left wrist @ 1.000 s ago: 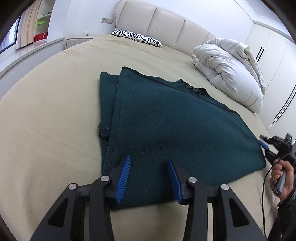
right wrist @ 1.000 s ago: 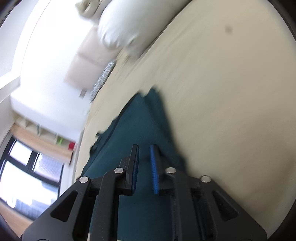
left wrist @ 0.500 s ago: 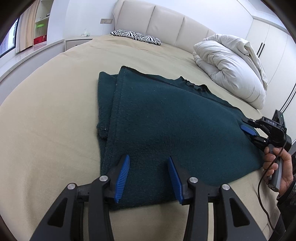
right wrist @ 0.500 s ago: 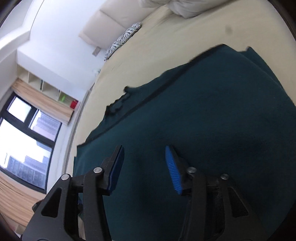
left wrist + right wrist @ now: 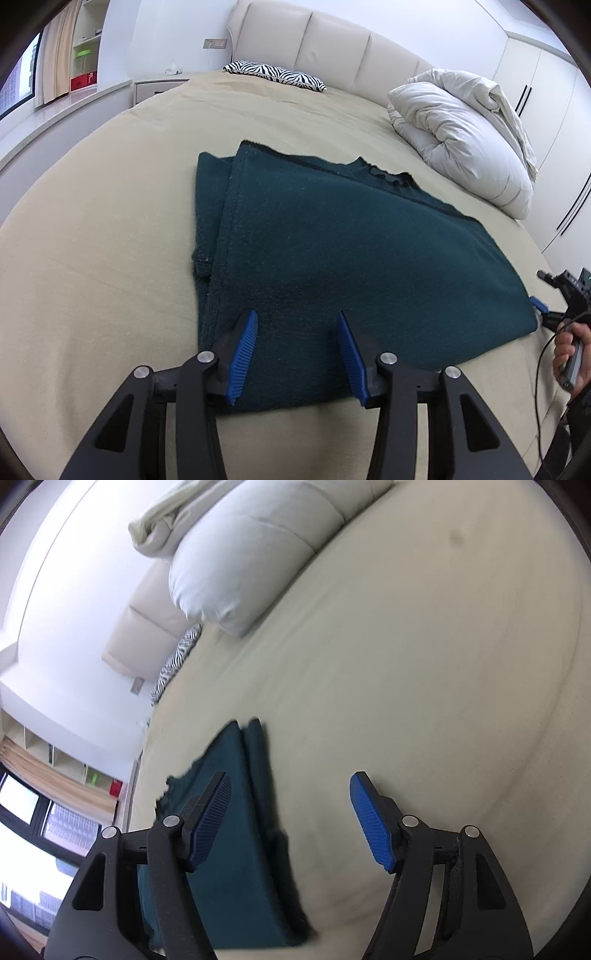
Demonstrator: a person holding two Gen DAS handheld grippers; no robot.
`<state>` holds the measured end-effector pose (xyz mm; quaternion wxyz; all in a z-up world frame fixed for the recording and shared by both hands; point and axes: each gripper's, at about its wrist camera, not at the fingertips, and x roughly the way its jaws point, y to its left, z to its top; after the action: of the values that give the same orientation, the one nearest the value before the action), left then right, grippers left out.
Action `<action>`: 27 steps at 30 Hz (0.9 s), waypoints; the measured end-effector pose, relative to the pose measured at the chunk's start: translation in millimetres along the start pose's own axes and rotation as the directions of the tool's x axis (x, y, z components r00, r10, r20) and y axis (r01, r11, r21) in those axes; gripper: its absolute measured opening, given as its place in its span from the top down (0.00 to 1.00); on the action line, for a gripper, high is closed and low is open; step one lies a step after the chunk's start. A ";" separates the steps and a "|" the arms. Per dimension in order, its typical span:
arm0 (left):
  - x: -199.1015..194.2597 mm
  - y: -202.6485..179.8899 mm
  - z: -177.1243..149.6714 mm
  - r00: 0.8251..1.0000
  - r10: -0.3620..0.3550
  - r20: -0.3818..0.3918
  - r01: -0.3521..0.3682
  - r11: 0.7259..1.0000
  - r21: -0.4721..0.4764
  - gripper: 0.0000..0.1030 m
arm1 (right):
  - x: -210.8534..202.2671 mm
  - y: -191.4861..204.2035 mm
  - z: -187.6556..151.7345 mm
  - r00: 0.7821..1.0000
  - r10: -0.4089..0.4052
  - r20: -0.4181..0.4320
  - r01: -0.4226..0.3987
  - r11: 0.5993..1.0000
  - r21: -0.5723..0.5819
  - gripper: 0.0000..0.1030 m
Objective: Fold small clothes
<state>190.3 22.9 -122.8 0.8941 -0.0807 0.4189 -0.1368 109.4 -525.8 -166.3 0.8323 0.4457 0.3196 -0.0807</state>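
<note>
The dark teal knitted garment (image 5: 332, 258) lies flat on the beige bed (image 5: 92, 258), folded so that a narrower layer shows along its left side and a black-trimmed neckline runs along its far edge. The left gripper (image 5: 295, 339) hovers over the garment's near hem with its blue pads (image 5: 242, 354) spread apart, the cloth visible between them and not pinched. In the left wrist view the right gripper (image 5: 543, 310) sits just off the garment's right corner, held in a hand (image 5: 570, 354) with a cable trailing from it. Seen from its own camera, the right gripper (image 5: 290, 816) has its jaws wide apart; the garment (image 5: 229, 849) lies under its left finger only, while the right finger is over bare sheet. A white rolled duvet (image 5: 465, 133) rests near the headboard (image 5: 332, 48), well apart from the garment, and a zebra-print pillow (image 5: 273, 74) lies beyond.
</note>
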 end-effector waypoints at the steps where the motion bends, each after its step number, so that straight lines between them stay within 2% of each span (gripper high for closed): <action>1: -2.6 -3.7 1.1 1.000 -0.009 0.006 0.009 1.000 0.000 0.54 | -3.6 -3.8 0.1 1.000 0.006 -0.019 -0.006 1.000 -0.003 0.36; 4: -6.3 -22.2 7.5 0.999 -0.026 0.024 0.025 0.999 0.043 0.51 | 15.8 5.0 -11.7 0.996 0.062 -0.071 -0.061 0.998 0.011 0.36; 9: 12.1 -40.6 20.5 0.999 -0.044 0.014 0.043 0.997 0.063 0.51 | 33.0 18.9 -14.8 0.977 0.092 -0.190 -0.090 0.996 0.018 0.36; 15: 37.1 -46.5 29.1 0.999 -0.032 -0.021 0.034 0.998 0.060 0.51 | 68.0 52.4 -21.9 0.938 -0.008 -0.346 -0.005 0.999 -0.038 0.37; 18: 44.8 -40.8 30.4 0.998 -0.046 -0.044 0.048 0.998 0.046 0.51 | 79.8 60.0 -19.9 0.920 0.003 -0.392 -0.010 1.000 -0.017 0.38; 20: 46.3 -34.0 29.1 0.997 -0.068 -0.044 0.069 0.997 0.022 0.52 | 85.5 62.3 -20.6 0.907 0.020 -0.421 -0.023 1.000 -0.002 0.44; 22: 47.3 -33.8 26.8 0.997 -0.061 -0.043 0.062 0.997 0.034 0.52 | 90.5 62.6 -23.6 0.898 0.042 -0.439 -0.037 0.999 0.021 0.58; 24: 48.3 -37.4 23.9 0.998 -0.042 -0.038 0.044 0.997 0.057 0.52 | 95.2 63.6 -29.3 0.891 0.054 -0.451 -0.047 0.999 0.026 0.67; 27: 49.5 -33.4 22.6 0.998 -0.057 -0.033 0.059 0.997 0.044 0.52 | 99.5 67.4 -36.6 0.894 0.044 -0.446 -0.053 0.999 -0.006 0.72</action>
<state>232.1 -23.6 -135.8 0.8844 -0.0706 0.4274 -0.1734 198.7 -442.0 -194.5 0.7428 0.4525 0.4911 0.0470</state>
